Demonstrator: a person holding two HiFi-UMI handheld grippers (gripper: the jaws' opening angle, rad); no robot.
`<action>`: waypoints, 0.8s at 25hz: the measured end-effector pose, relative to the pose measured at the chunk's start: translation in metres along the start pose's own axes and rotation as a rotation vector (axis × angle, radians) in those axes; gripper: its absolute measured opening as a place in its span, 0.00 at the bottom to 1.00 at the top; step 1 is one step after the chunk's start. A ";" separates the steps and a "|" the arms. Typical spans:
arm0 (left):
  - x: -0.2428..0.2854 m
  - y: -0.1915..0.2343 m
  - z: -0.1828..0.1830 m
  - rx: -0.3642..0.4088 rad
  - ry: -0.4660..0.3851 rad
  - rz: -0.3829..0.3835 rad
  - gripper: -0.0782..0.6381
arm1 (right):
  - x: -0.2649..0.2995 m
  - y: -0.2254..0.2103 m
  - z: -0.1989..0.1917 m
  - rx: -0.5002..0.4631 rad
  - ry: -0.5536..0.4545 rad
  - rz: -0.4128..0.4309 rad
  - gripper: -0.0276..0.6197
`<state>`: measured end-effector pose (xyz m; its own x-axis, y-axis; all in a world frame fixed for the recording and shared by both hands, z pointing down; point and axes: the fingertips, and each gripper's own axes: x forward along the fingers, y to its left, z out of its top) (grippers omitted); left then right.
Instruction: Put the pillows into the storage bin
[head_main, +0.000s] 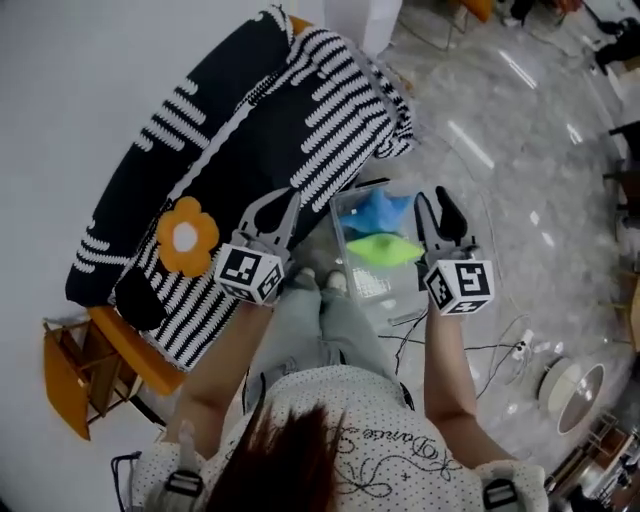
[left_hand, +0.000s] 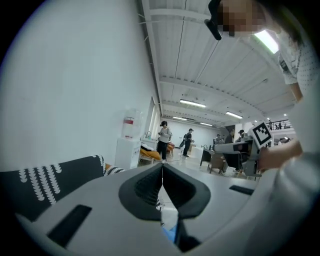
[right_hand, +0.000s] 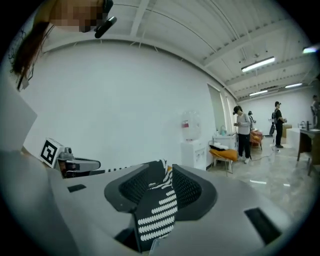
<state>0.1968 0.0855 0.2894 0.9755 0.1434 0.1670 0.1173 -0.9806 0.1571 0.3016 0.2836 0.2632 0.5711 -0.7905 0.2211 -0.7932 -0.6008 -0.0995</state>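
Our left tongs (head_main: 280, 205) are clamped shut on nothing, our right tongs (head_main: 436, 205) part-open and empty. Beyond the left tongs lies the big black-and-white striped fabric pillow (head_main: 300, 130); below, between both, the clear plastic storage bin (head_main: 340, 235). We judge it too bulky: it may jam on the rim.

Pillows (head_main: 300, 130), 11 o'clock: black, rows of white dashes, white-striped edges. Flower patch (head_main: 187, 237) on nearer one: orange, white centre. Storage bin (head_main: 340, 235), centre: clear; blue item (head_main: 385, 210) and lime-green item (head_main: 385, 250) inside. Chair (head_main: 125, 350), 8 o'clock: orange. Floor (head_main: 520, 160): grey marble.
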 end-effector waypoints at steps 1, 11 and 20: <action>-0.004 -0.001 0.008 0.000 -0.015 0.009 0.12 | -0.003 0.003 0.011 -0.012 -0.020 0.003 0.27; -0.077 0.028 0.071 0.045 -0.157 0.227 0.12 | 0.006 0.056 0.083 -0.074 -0.156 0.107 0.11; -0.193 0.079 0.087 0.066 -0.199 0.500 0.12 | 0.048 0.165 0.108 -0.105 -0.186 0.382 0.06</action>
<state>0.0335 -0.0312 0.1850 0.9311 -0.3643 0.0175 -0.3647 -0.9301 0.0430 0.2212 0.1337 0.1524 0.2532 -0.9674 0.0085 -0.9666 -0.2533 -0.0393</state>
